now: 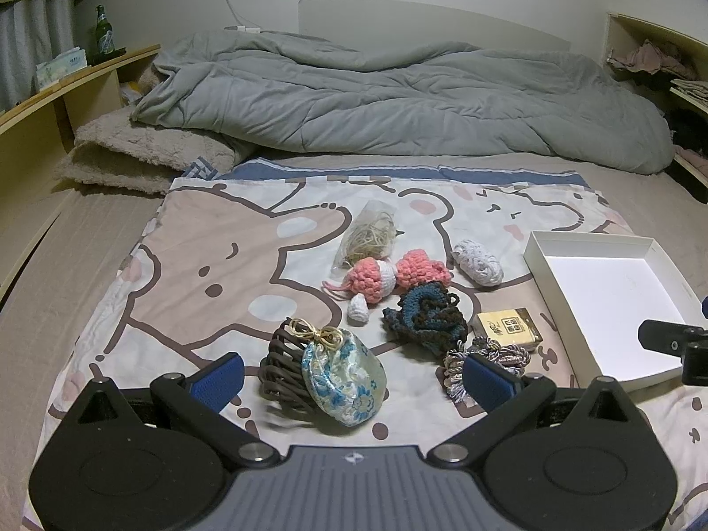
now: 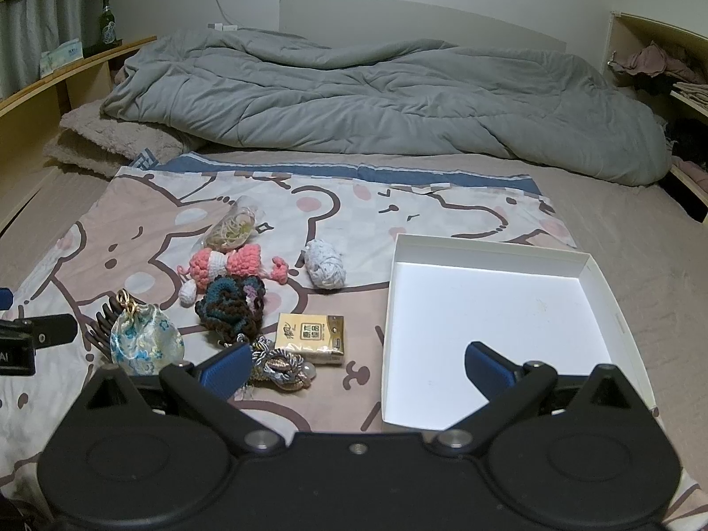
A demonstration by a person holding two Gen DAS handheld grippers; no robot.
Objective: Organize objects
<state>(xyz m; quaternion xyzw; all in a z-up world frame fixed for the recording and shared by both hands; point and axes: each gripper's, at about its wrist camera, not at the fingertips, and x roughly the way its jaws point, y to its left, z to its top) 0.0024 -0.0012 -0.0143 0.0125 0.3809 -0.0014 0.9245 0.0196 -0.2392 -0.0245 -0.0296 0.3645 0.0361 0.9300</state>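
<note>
Small items lie on a cartoon-print sheet (image 1: 212, 239): a blue floral pouch (image 1: 343, 382) on a brown hair claw (image 1: 283, 365), a dark crochet piece (image 1: 425, 316), pink crochet toys (image 1: 389, 276), a white yarn ball (image 1: 478, 262), a bag of rubber bands (image 1: 369, 232), a yellow tissue pack (image 1: 509, 326) and a tassel knot (image 1: 475, 360). An empty white box lid (image 2: 495, 332) sits to the right. My left gripper (image 1: 354, 376) is open around the pouch and claw. My right gripper (image 2: 356, 365) is open between the tassel knot (image 2: 283, 365) and the box.
A rumpled grey duvet (image 1: 398, 93) covers the far half of the bed, with a beige fleece blanket (image 1: 146, 155) at its left. Wooden shelves (image 1: 62, 88) with a green bottle (image 1: 104, 35) run along the left; open shelves (image 2: 663, 71) with clothes stand at right.
</note>
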